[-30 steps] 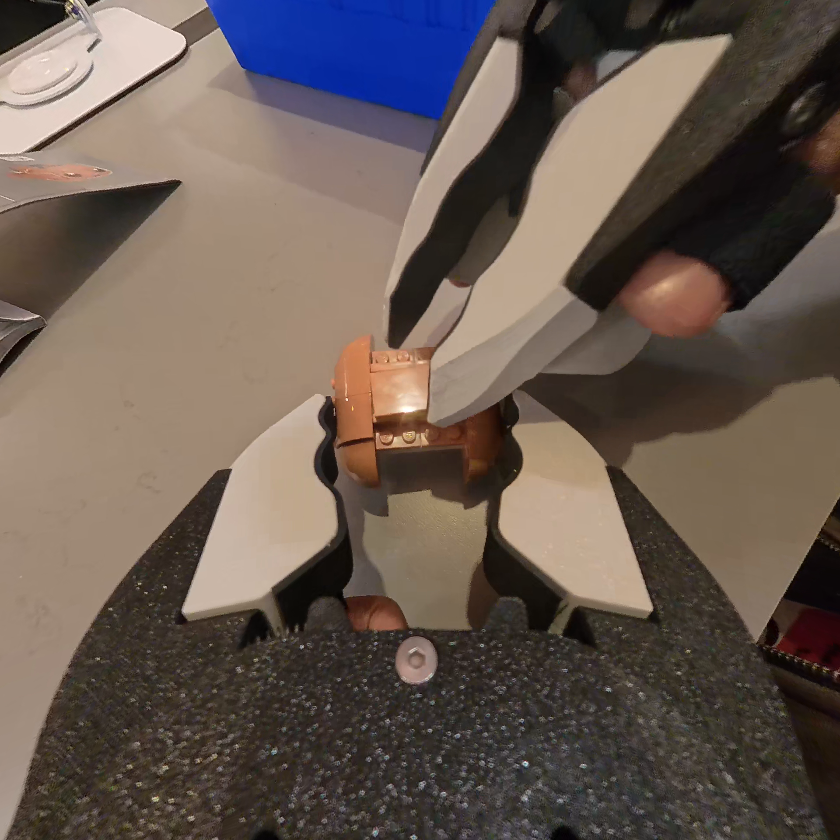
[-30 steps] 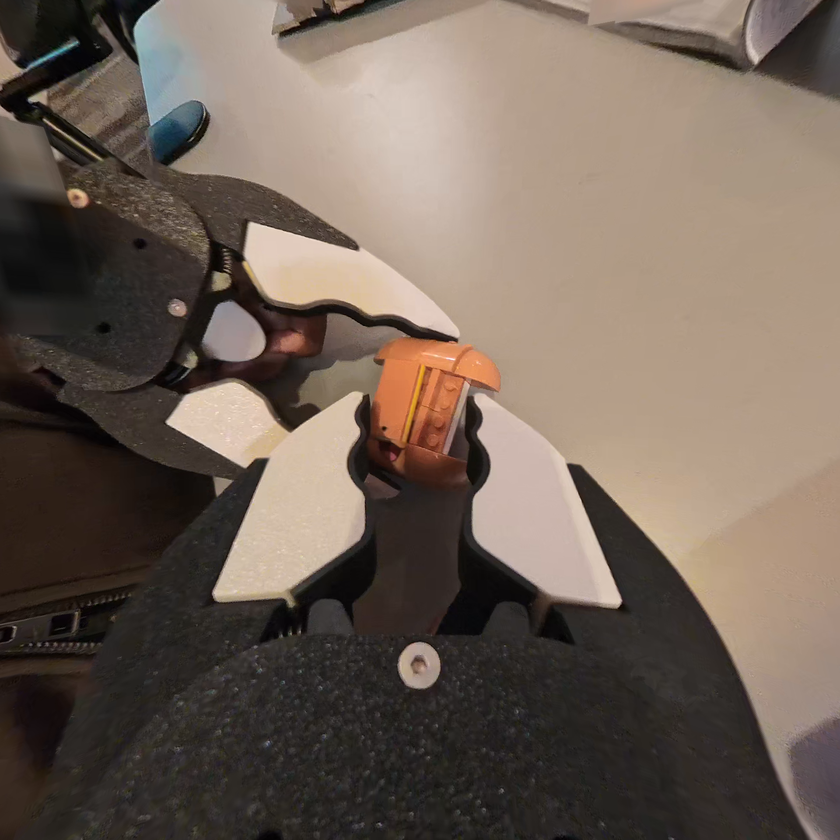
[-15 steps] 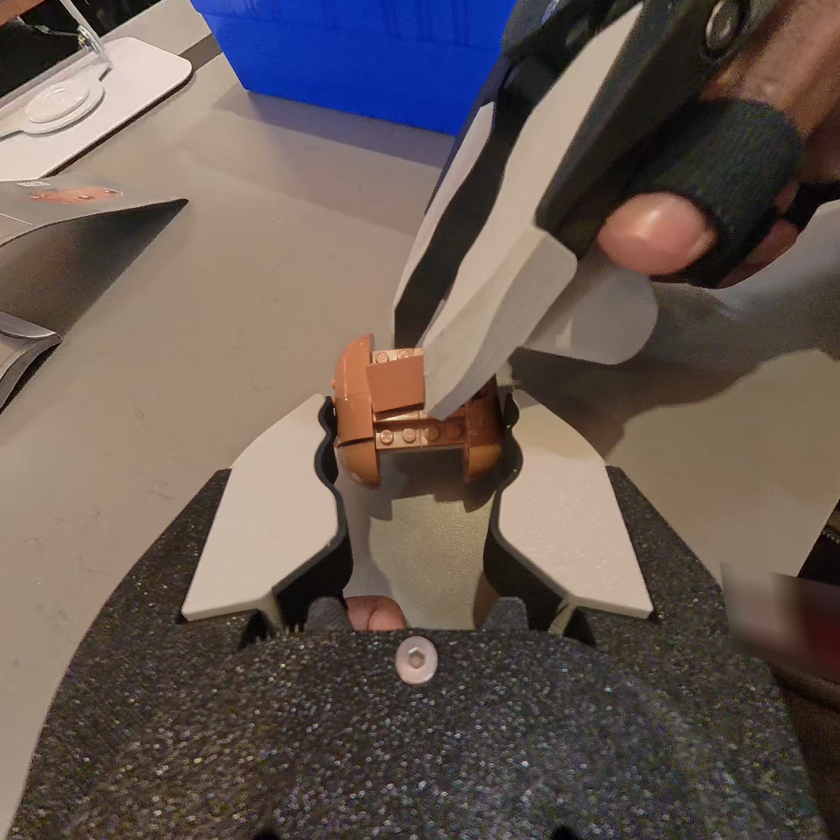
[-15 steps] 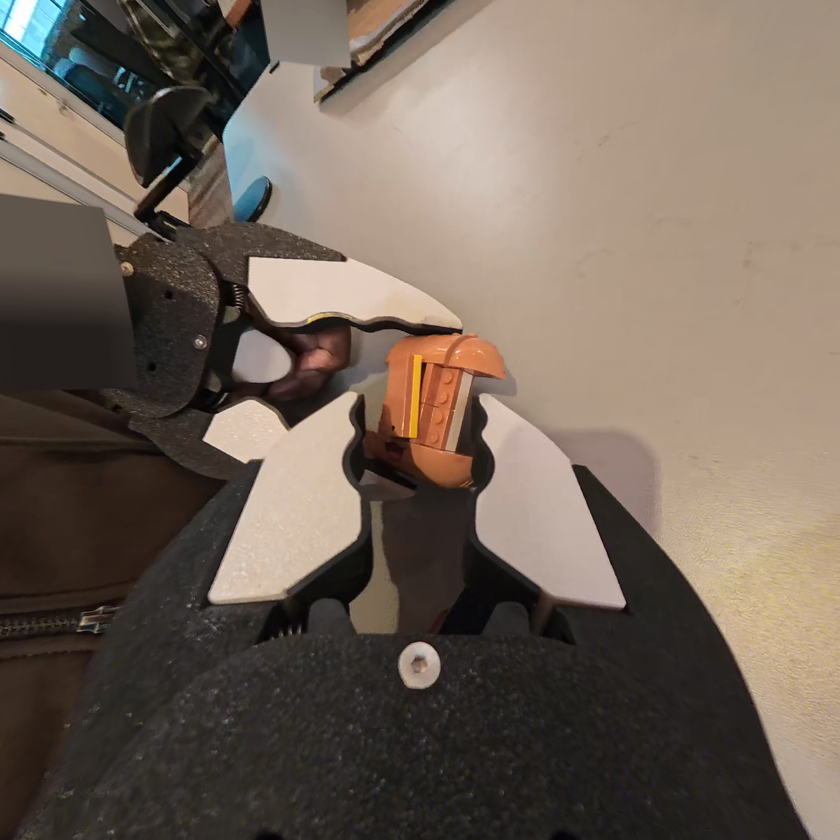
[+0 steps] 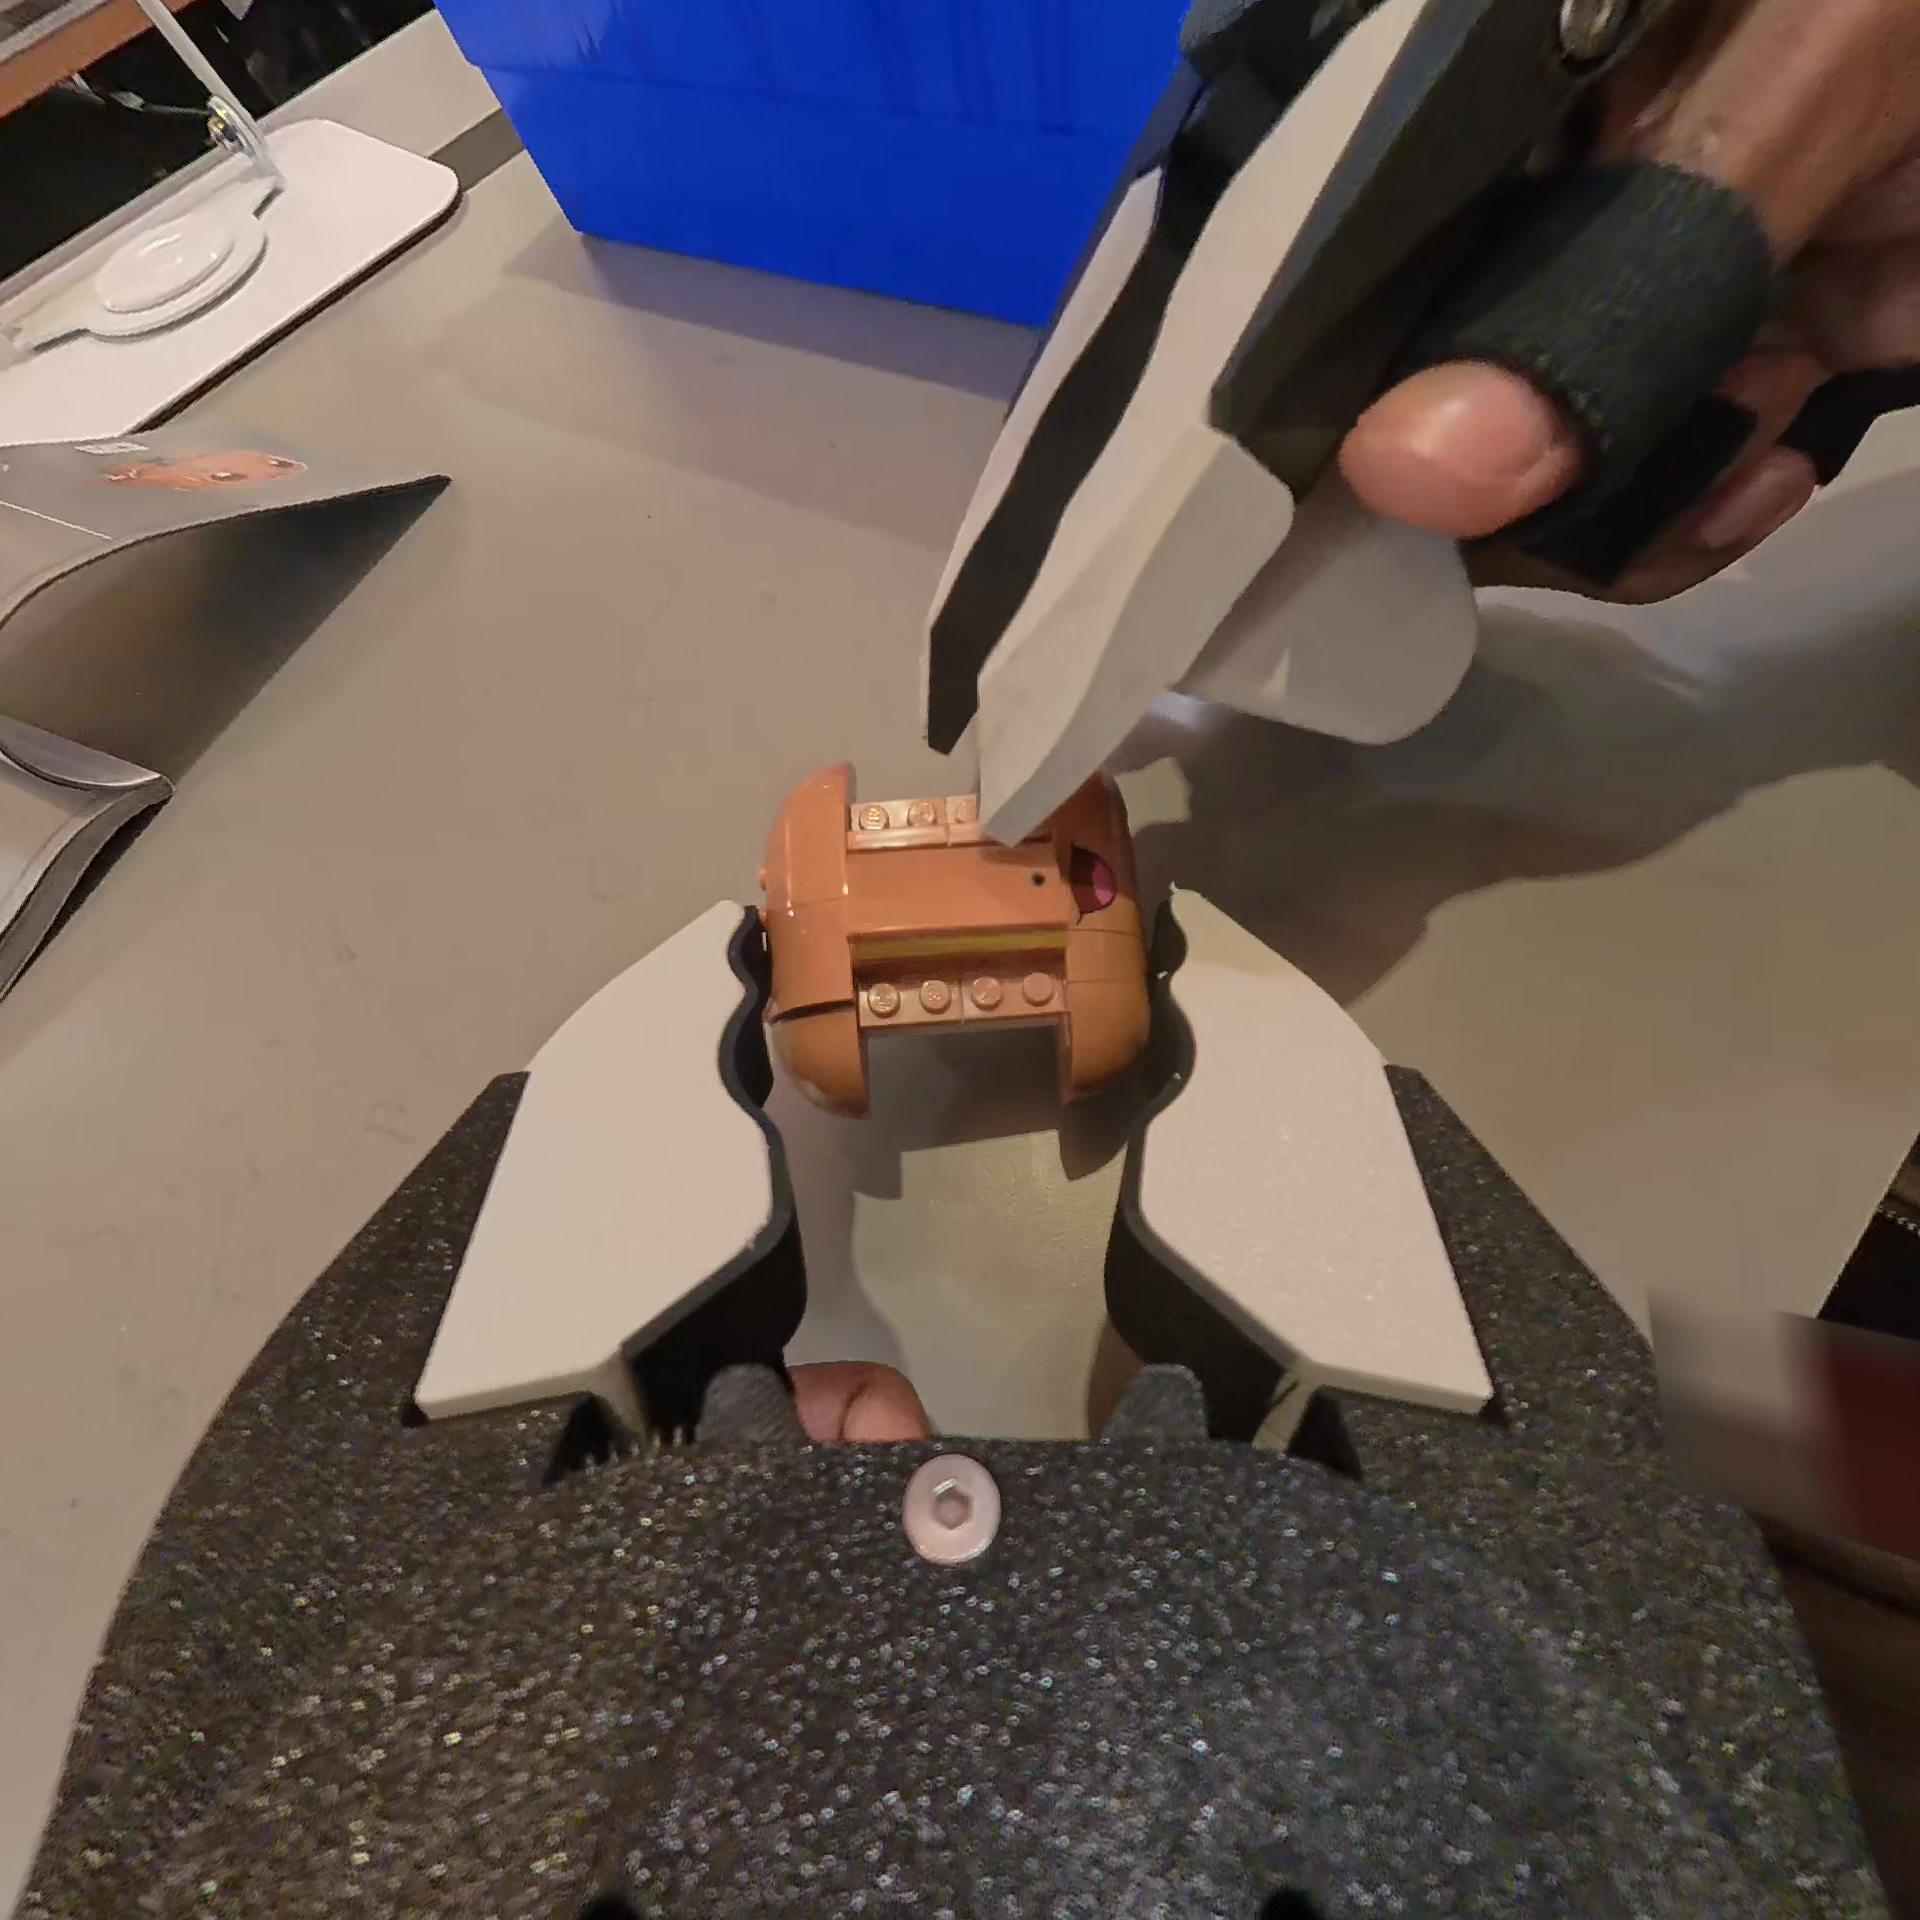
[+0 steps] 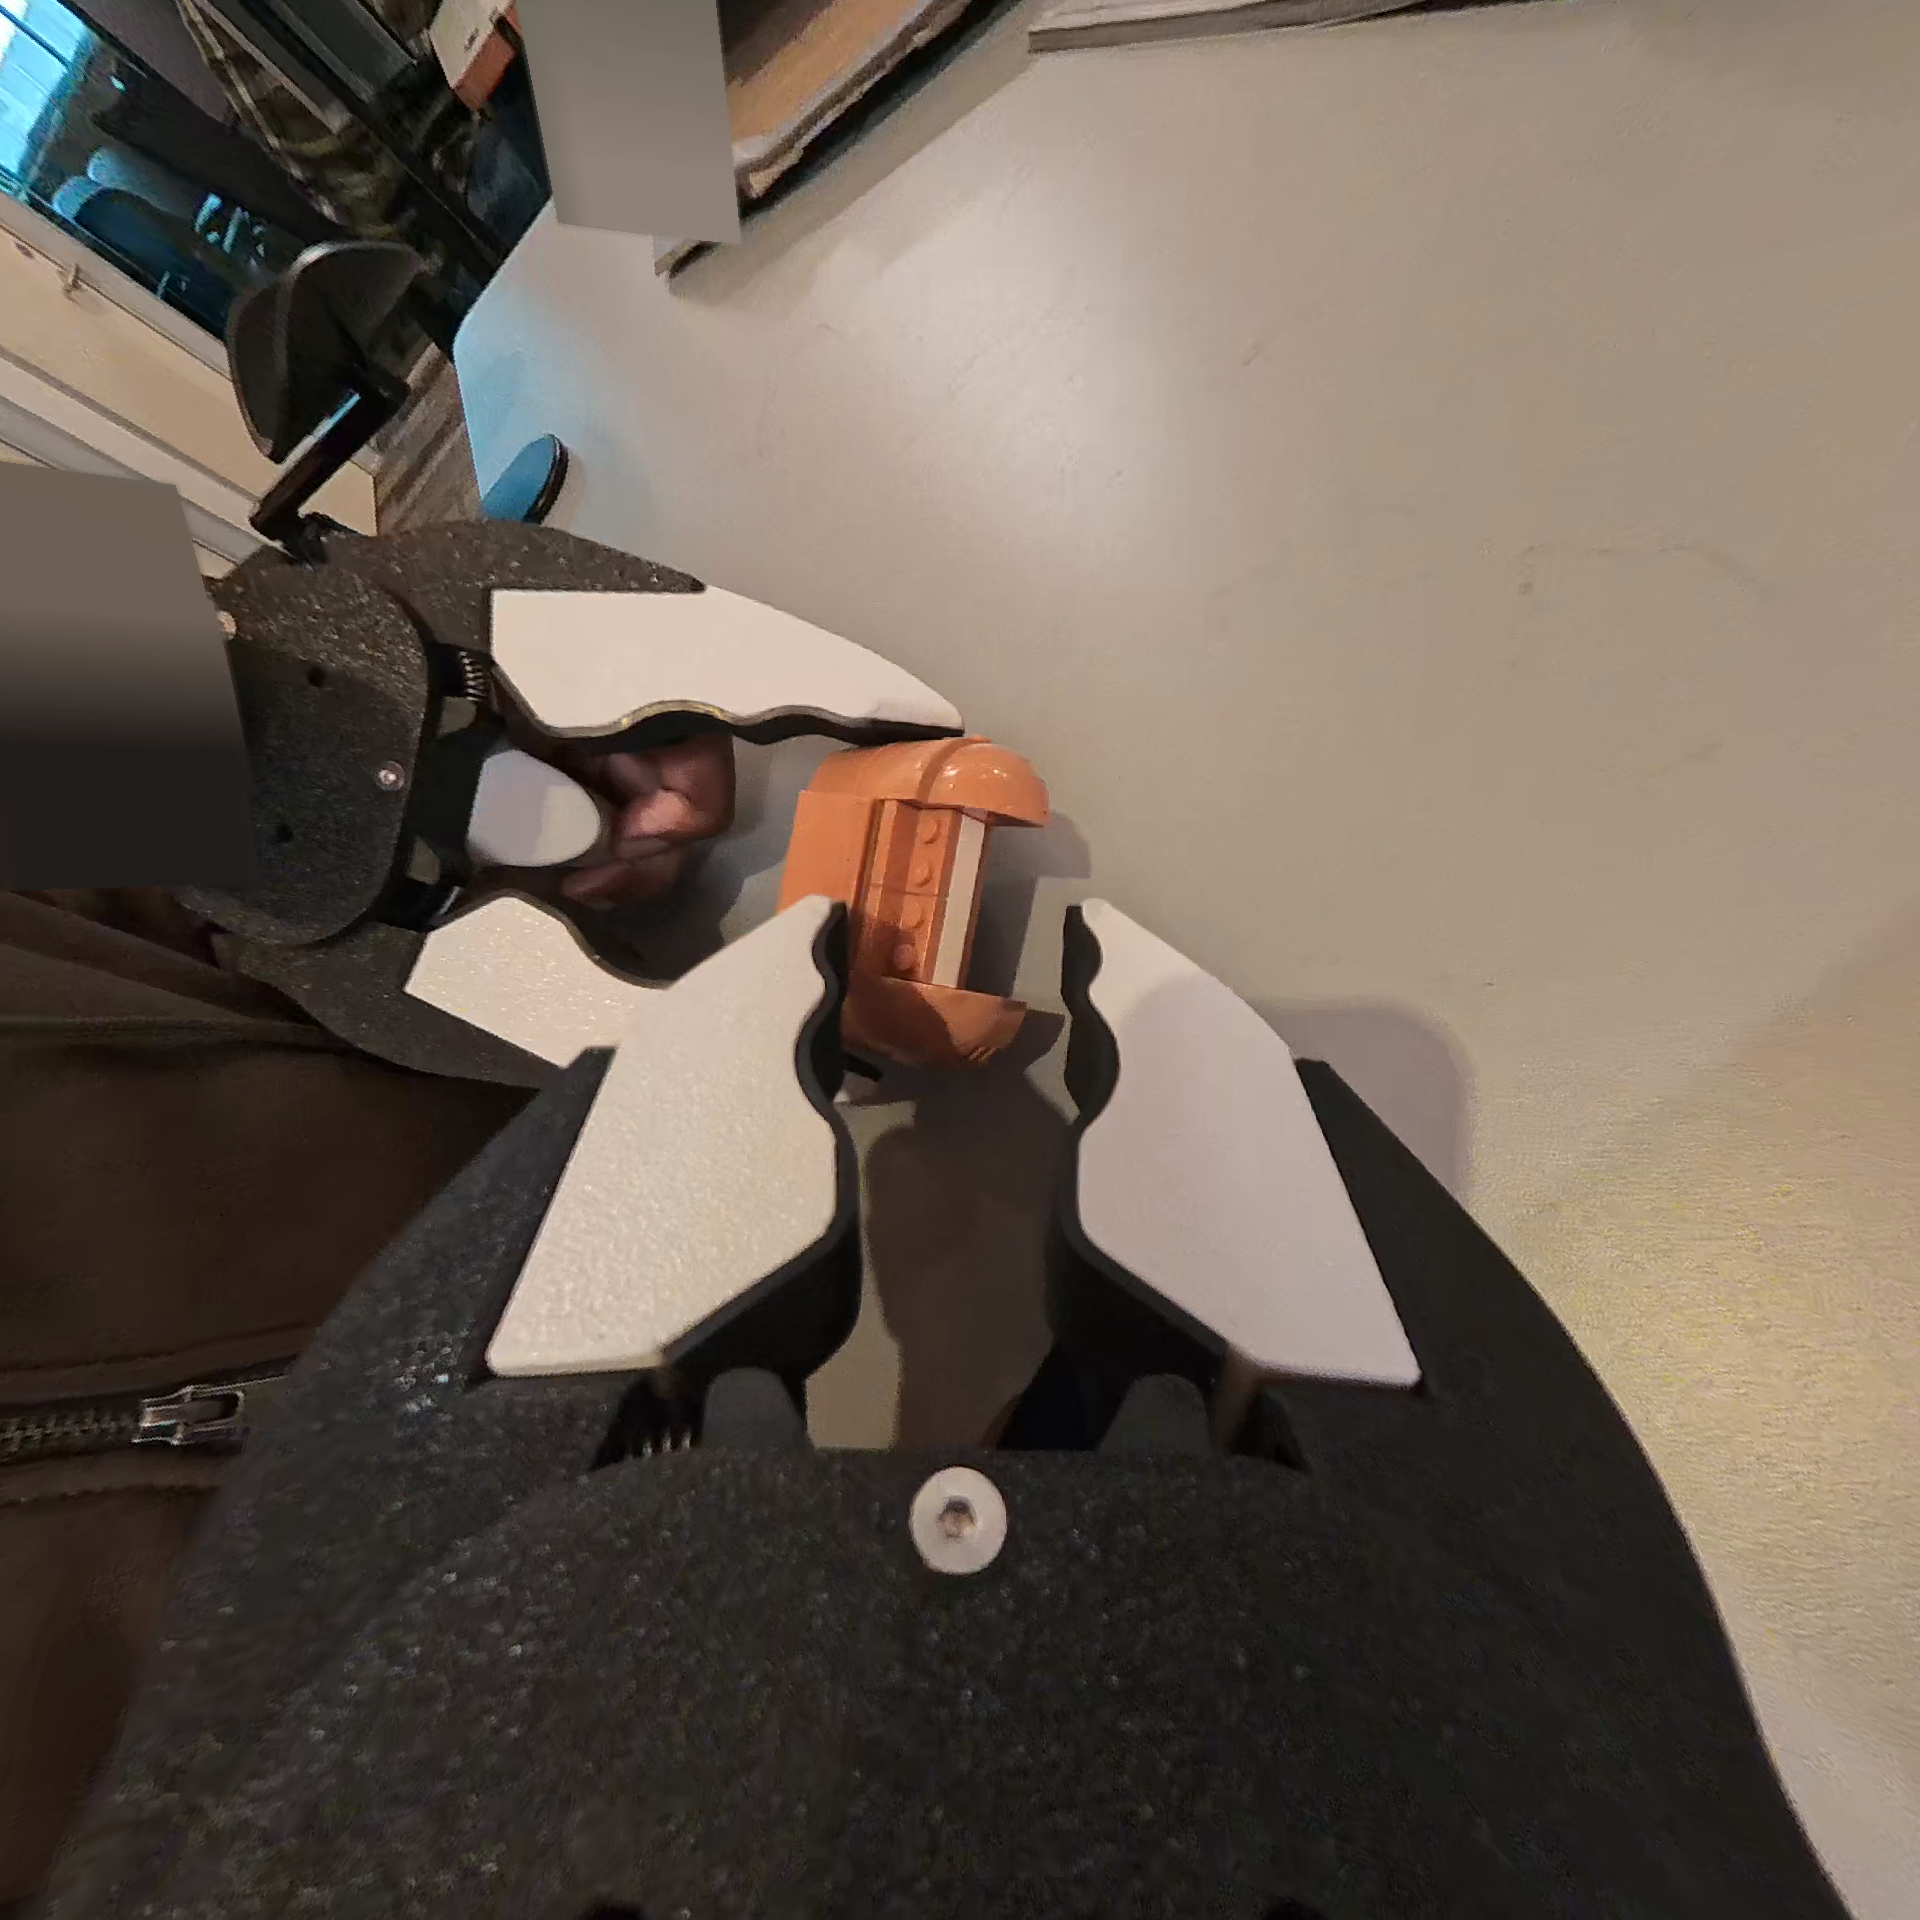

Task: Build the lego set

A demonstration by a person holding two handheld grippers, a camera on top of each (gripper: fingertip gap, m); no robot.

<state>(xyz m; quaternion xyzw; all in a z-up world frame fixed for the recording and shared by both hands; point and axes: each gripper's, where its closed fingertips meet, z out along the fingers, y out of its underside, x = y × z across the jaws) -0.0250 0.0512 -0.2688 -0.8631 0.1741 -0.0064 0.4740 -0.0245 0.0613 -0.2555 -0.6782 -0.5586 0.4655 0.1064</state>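
Left gripper (image 5: 956, 997): its jaws are clenched on the brown lego build, one white finger (image 5: 623, 1164) pressed to each rounded side.
Brown lego build (image 5: 951, 940): it is held at the tips of the left jaws, just above the counter; two rows of studs, a thin yellow strip and a smooth brown panel are shown in the left wrist view (a small dark red printed patch is seen on its right rounded side).
Right gripper (image 6: 951, 966): its jaws are released, with a clear gap between them; in its own view the left finger (image 6: 707, 1132) is seen touching or just beside the build (image 6: 914, 883), while the right finger stands apart from it.
Right gripper, seen from the left (image 5: 987, 769): it is angled down from the upper right, with its tips at the build's upper stud row; whether contact is made there cannot be told.
Hand (image 5: 1621, 416): it is wrapped around the right gripper's body, with a black sleeve worn on one finger.
Counter (image 5: 468, 779): a plain grey surface is seen under and around both grippers.
Blue bin (image 5: 831, 135): it is placed at the far edge of the counter, well apart from the build.
Booklet (image 5: 156, 540): it is laid open at the left of the counter, its pages curved.
White stand base (image 5: 239, 281): it is set at the far left, beyond the booklet.
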